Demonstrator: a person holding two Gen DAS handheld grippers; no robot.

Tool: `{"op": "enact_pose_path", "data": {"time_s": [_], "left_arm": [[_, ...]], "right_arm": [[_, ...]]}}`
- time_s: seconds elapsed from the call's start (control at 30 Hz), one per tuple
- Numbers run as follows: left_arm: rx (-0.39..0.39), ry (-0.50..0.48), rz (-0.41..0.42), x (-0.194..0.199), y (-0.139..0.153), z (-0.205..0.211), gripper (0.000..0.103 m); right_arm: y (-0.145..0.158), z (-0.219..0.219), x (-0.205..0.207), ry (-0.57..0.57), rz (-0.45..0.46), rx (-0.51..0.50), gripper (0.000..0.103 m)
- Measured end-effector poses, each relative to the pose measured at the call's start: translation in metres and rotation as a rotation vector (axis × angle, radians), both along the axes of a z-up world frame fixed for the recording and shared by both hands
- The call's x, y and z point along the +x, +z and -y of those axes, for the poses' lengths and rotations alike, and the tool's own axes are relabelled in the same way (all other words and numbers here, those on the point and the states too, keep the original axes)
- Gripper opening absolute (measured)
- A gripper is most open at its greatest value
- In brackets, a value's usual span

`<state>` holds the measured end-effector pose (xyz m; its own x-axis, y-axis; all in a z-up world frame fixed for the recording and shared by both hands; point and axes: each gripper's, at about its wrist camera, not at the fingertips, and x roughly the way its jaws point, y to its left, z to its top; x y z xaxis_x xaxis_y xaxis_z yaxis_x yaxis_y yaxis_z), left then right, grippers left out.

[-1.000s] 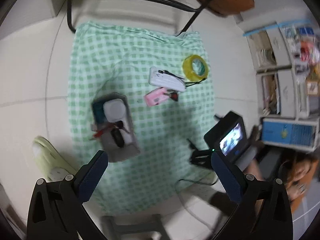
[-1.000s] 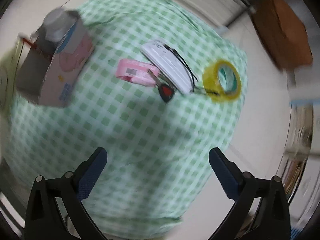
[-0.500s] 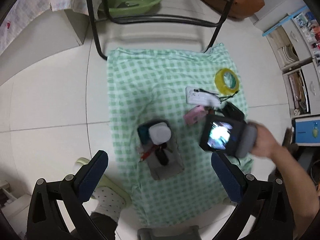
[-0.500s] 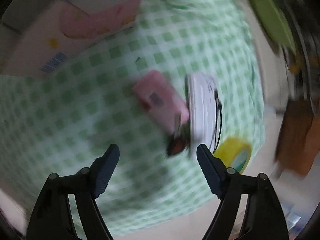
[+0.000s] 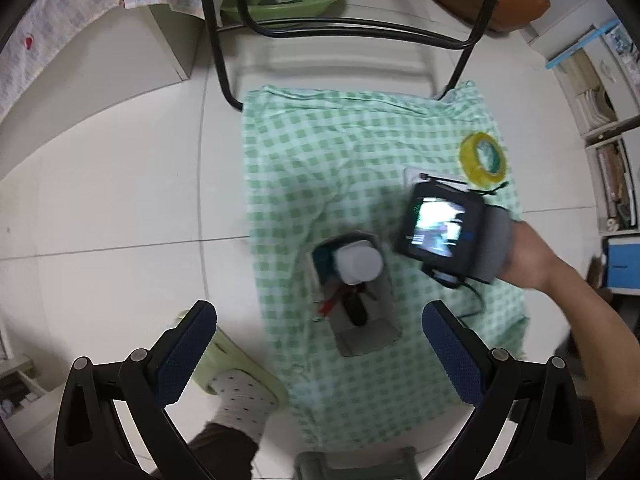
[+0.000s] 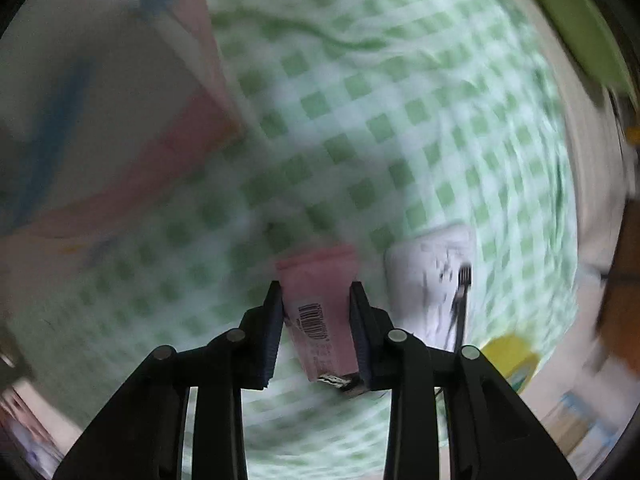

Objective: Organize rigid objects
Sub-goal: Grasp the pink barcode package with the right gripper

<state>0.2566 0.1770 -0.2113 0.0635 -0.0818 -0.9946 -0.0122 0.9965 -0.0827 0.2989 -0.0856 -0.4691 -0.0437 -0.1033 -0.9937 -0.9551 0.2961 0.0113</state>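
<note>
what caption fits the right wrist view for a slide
Right gripper closed around a pink box on the green checked cloth, beside a white box.

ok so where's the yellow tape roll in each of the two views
Left wrist: tape roll upper right, on the cloth's far right corner.
Right wrist: tape roll lower right, blurred, past the white pack.
Shared landmark: the white pack with its black cord, beside the roll in both.

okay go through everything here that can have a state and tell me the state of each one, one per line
Right gripper: shut on the pink box.
Pink box: gripped between the fingers.
Left gripper: open, holding nothing.
Storage box: open-topped, items inside.
Yellow tape roll: lying on the checked cloth.
</note>
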Motion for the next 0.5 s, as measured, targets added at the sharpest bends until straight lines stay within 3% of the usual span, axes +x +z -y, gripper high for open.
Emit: {"op": "enact_pose_path", "data": {"time_s": [0.13, 0.27, 0.37, 0.5], "left_arm": [[0.064, -0.037, -0.014, -0.006, -0.004, 0.014, 0.103], [0.042, -0.097, -0.049, -0.012, -0.016, 0.036, 0.103], [-0.029, -0.132, -0.077, -0.017, -0.023, 0.052, 0.103], [-0.202, -0.139, -0.078, -0.018, -0.02, 0.062, 0.1]], "right_arm": [[0.051, 0.027, -0.008, -0.151, -0.004, 0.146, 0.032], [0.115, 0.058, -0.018, -0.331, -0.029, 0.321, 0.032], [0.159, 0.063, -0.033, -0.437, -0.053, 0.443, 0.032], [0.2, 0.069, -0.048, -0.538, -0.092, 0.582, 0.032]]}}
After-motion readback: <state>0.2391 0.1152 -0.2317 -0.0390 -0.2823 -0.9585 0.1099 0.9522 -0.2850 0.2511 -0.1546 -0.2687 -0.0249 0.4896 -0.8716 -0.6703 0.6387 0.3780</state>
